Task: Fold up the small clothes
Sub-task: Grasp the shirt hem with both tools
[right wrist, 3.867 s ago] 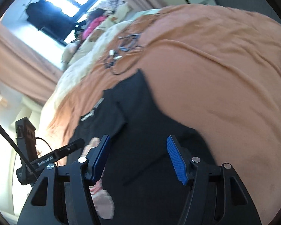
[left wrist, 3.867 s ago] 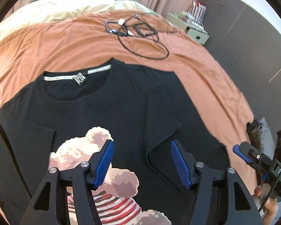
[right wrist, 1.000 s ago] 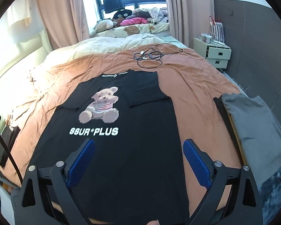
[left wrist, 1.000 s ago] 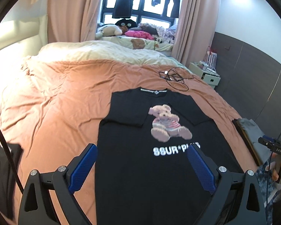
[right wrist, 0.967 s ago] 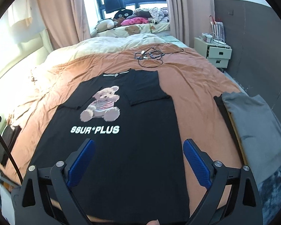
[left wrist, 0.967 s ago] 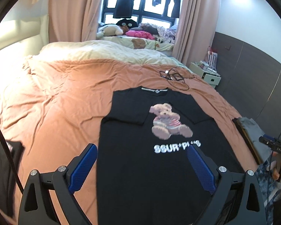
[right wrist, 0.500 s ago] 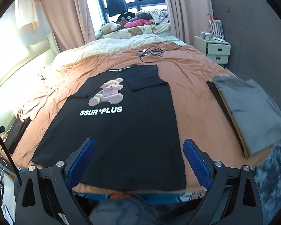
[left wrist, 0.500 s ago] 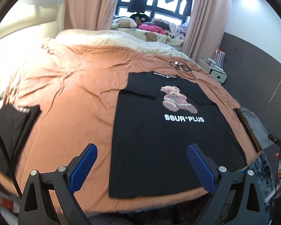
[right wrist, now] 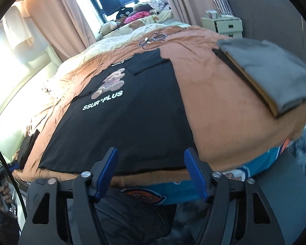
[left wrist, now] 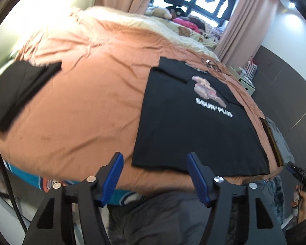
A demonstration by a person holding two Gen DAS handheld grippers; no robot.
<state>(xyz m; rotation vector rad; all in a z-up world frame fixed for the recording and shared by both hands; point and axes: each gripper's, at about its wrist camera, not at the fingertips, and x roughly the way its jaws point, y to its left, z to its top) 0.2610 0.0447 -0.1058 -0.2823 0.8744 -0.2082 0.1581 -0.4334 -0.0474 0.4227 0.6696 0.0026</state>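
Hovering both tools off the bed's near edge. My left gripper (left wrist: 155, 175) and right gripper (right wrist: 151, 171) have just been closing partway; both stay released, nothing between the pads. The black T-shirt (right wrist: 128, 126) lies flat on the orange bedspread (left wrist: 81, 102), sleeves folded in, hem just inside the near edge. Bare spread lies on either side. Print reads "SSUR*PLUS". Folded grey garment (right wrist: 275, 71) lies near the right edge.

Both wrist cameras sit near the foot of the bed (left wrist: 75, 94), angled downward toward the window; both views share the black T-shirt (left wrist: 183, 126) (right wrist: 132, 122), left view from its left corner, right view from its right
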